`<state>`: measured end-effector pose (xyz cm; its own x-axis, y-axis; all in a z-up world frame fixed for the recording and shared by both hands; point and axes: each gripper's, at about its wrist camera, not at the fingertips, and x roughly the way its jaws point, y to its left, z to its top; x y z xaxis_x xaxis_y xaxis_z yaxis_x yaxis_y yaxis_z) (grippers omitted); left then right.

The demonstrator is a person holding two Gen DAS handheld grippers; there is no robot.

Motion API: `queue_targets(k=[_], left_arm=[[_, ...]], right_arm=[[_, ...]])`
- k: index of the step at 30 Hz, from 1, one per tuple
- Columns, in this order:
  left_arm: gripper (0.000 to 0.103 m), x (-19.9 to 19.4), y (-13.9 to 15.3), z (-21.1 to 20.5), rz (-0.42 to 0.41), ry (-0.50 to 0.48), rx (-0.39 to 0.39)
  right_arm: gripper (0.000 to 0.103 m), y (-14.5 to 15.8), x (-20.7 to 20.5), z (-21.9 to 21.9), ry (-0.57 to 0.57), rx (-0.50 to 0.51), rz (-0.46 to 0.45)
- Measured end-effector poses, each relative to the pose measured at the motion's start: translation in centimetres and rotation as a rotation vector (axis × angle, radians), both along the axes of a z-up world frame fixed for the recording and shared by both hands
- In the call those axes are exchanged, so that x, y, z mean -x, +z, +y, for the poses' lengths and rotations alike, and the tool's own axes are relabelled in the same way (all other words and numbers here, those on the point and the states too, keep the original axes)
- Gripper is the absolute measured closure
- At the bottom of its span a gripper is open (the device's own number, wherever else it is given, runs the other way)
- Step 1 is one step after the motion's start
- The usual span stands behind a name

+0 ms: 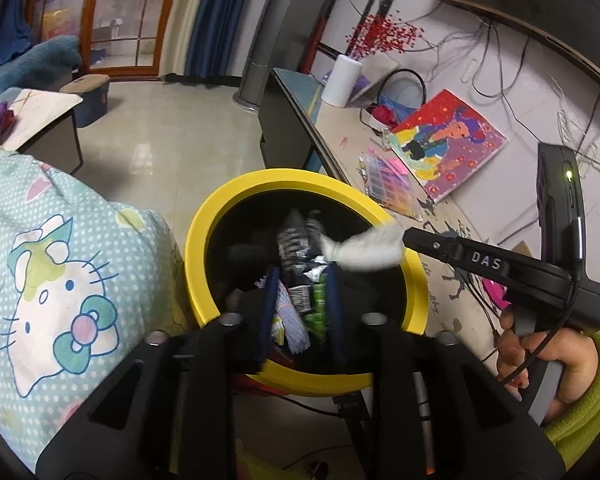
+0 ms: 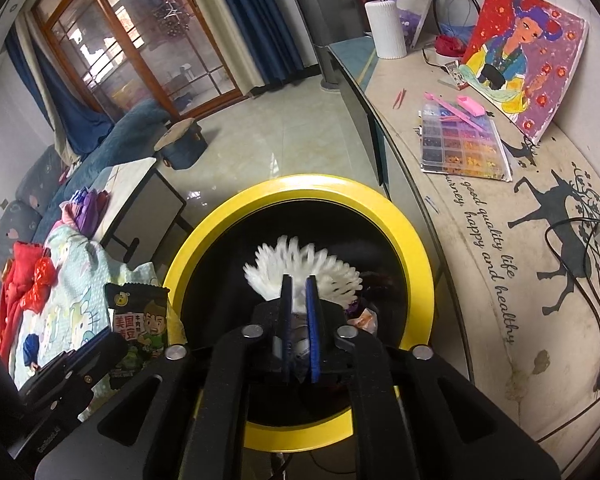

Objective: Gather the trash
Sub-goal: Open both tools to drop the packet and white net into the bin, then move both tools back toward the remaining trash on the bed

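A yellow-rimmed black trash bin (image 1: 204, 240) (image 2: 420, 248) stands between a bed and a low cabinet. My left gripper (image 1: 302, 280) is over the bin, shut on a dark snack wrapper (image 1: 294, 240), which also shows from the right wrist view (image 2: 140, 320) at the bin's left rim. Inside the bin lie several wrappers (image 1: 314, 304). My right gripper (image 2: 299, 292) is shut on a white paper cupcake liner (image 2: 300, 264) and holds it above the bin's opening; it reaches in from the right in the left wrist view (image 1: 404, 240), holding the liner (image 1: 364, 250).
A Hello Kitty blanket (image 1: 60, 280) lies left of the bin. The cabinet top (image 2: 500, 280) on the right holds a bead box (image 2: 460, 144), a painting (image 2: 528, 52), a white vase (image 2: 386, 28) and cables. A small table (image 2: 140, 200) and a stool (image 2: 182, 144) stand on the tiled floor.
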<state>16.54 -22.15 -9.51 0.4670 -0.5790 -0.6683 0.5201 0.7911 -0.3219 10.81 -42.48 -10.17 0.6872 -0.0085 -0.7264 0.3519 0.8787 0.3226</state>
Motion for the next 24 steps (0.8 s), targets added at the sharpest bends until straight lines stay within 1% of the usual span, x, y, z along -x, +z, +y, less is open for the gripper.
queue_targets(k=[1, 3, 4, 5, 6, 7, 8, 9, 10, 11, 12, 13, 16, 21, 24], left_arm=[[0.067, -0.1, 0.1, 0.1, 0.001, 0.003, 0.003], [0.063, -0.2, 0.2, 0.3, -0.002, 0.014, 0.006], [0.057, -0.2, 0.2, 0.5, -0.002, 0.018, 0.01], [0.053, -0.2, 0.3, 0.6, -0.001, 0.022, 0.016], [0.045, -0.2, 0.4, 0.8, -0.002, 0.031, 0.021], [0.041, -0.2, 0.5, 0.9, -0.004, 0.038, 0.025], [0.04, -0.1, 0.6, 1.2, -0.008, 0.046, 0.031], [0.036, -0.1, 0.9, 1.5, -0.013, 0.061, 0.032], [0.029, 0.1, 1.0, 1.7, -0.019, 0.073, 0.032], [0.024, 0.1, 1.3, 1.9, -0.027, 0.084, 0.032], [0.016, 0.3, 1.5, 2.2, -0.035, 0.095, 0.031], [0.013, 0.4, 1.8, 2.5, -0.042, 0.106, 0.031], [0.011, 0.8, 2.5, 3.6, -0.059, 0.144, 0.03], [0.011, 1.6, 3.4, 5.3, -0.087, 0.2, 0.021], [0.011, 2.1, 4.0, 6.3, -0.109, 0.226, 0.025]], right_arm=[[0.082, 0.0, 0.0, 0.0, -0.004, 0.0, -0.001], [0.078, 0.1, 0.0, -0.1, -0.01, 0.001, -0.005], [0.076, 0.2, 0.1, -0.1, -0.012, 0.002, -0.007], [0.073, 0.2, 0.1, -0.1, -0.014, 0.003, -0.01], [0.071, 0.4, 0.2, -0.1, -0.016, 0.005, -0.016], [0.07, 0.4, 0.2, -0.1, -0.014, 0.007, -0.019], [0.07, 0.5, 0.2, 0.0, -0.012, 0.01, -0.023], [0.069, 0.7, 0.2, 0.1, -0.009, 0.016, -0.031], [0.068, 0.9, 0.3, 0.3, -0.007, 0.018, -0.038], [0.065, 1.1, 0.3, 0.4, -0.005, 0.021, -0.047], [0.061, 1.4, 0.4, 0.5, -0.004, 0.031, -0.06], [0.059, 1.6, 0.4, 0.7, -0.002, 0.039, -0.07], [0.055, 2.6, 0.7, 1.5, 0.015, 0.071, -0.11], [0.042, 4.2, 1.2, 3.1, 0.045, 0.129, -0.175], [0.038, 5.2, 1.5, 4.0, 0.066, 0.167, -0.213]])
